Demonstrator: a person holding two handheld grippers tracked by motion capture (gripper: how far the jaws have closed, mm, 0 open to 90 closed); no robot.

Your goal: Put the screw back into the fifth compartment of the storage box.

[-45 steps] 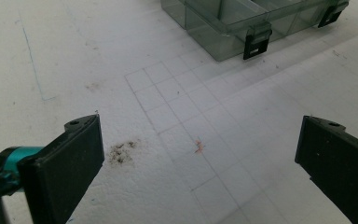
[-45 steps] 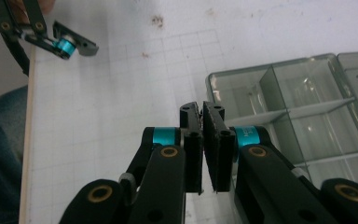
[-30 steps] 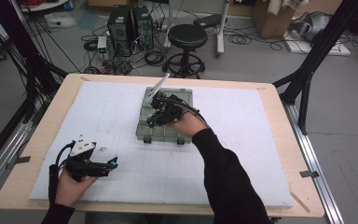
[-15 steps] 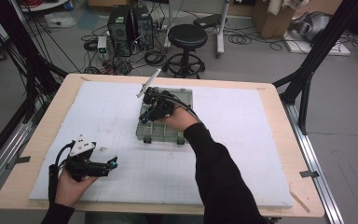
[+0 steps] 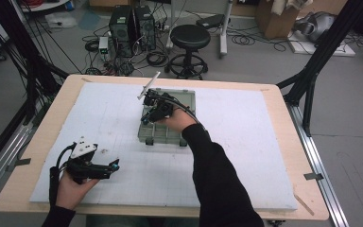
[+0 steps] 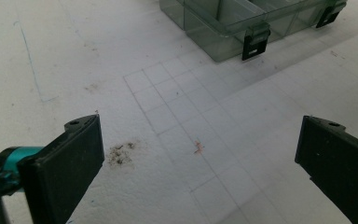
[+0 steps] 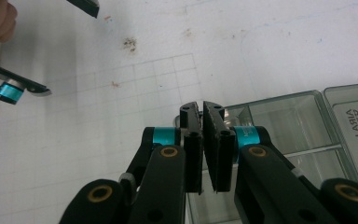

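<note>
High view shows my right hand-held gripper (image 5: pixel 147 118), jaws pressed together on nothing, over the clear compartment box's (image 5: pixel 185 98) left edge mid-tabletop (image 5: pixel 274 156), far nearer than my spread left hand-held gripper (image 5: pixel 115 165).

My left claw (image 5: pixel 115 164): black body, grey three-cornered plate on top, teal collar near the jaws, black cable looping from its rear. In its own view my left claw (image 6: pixel 198 161) shows two flat black pads, one on a teal joint. My right claw (image 7: pixel 202 109): black linkage arms with brass-coloured pivot screws, teal collars with small print, ribbed black pads. My right sleeve (image 5: pixel 217 179): long, black.
</note>
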